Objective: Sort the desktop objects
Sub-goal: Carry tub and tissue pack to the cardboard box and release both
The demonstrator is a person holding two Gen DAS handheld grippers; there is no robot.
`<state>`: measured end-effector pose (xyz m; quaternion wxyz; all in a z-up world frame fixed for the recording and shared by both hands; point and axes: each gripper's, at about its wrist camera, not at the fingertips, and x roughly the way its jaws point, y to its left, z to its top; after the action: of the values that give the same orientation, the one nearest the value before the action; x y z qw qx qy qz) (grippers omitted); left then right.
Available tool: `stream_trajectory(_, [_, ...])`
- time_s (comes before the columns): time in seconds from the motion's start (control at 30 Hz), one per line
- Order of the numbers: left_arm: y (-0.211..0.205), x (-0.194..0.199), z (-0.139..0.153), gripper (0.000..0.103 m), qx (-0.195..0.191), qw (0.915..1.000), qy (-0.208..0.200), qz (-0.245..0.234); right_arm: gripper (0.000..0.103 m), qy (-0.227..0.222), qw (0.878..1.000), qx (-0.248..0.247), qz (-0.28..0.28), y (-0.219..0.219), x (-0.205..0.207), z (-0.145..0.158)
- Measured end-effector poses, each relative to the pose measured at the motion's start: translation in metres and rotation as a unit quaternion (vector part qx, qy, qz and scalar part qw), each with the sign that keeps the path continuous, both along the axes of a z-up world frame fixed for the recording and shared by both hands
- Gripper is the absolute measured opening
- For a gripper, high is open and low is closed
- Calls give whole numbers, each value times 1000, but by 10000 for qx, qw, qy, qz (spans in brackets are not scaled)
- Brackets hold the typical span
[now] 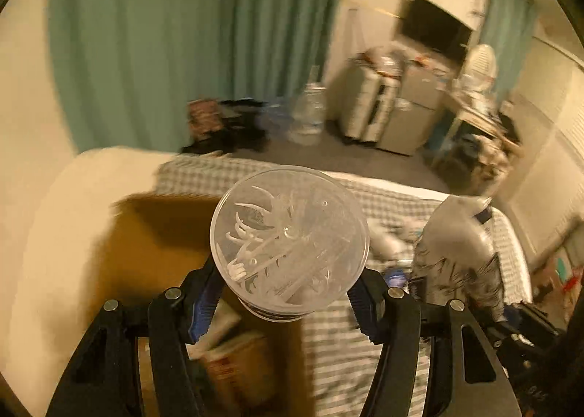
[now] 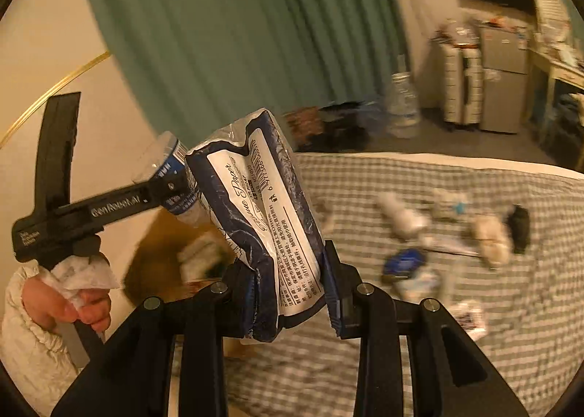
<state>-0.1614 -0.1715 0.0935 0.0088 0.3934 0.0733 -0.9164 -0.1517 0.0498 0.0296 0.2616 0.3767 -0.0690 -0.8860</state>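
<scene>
The left hand-held gripper [image 1: 288, 293] is clamped on a clear round plastic tub [image 1: 289, 241], its two blue-padded fingers [image 1: 204, 302] pressing the tub's sides just under the lid. Through the transparent lid a jumble of white floss picks shows. The tub is held up in the air above the edge of an open cardboard box [image 1: 160, 234], which sits against the gingham bed cover [image 1: 365, 344].

The right hand-held gripper [image 2: 288, 298] grips a soft pack of tissue paper [image 2: 262, 212] by its lower end (navy marbled wrapper, white label with a barcode), and the pack stands nearly upright, tilted a little to the left. In the right wrist view the tub [image 2: 164, 157] appears on its side in the other gripper, just left of the pack and about level with its top; whether the two touch cannot be told. Lower left, the person's left hand [image 2: 69, 303], in a pale quilted sleeve, holds that tool's handle.

Across the checked bed cover [image 2: 474, 325] lie several small blurred items, among them a blue packet [image 2: 405, 263] and a black-and-cream thing [image 2: 503, 230], well apart from both grippers. A green curtain [image 2: 237, 33] hangs behind.
</scene>
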Motion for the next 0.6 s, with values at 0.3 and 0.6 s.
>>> stream_trajectory(0.3, [-76,6,-63,64,37,9977,-526,421,33,-369,9977,308,473,-110,-19,-37])
stream_trajectory(0.6, [-85,10,-70,102,70,9984,-477,280,73,516,9967,618,68,-112,-11,-21])
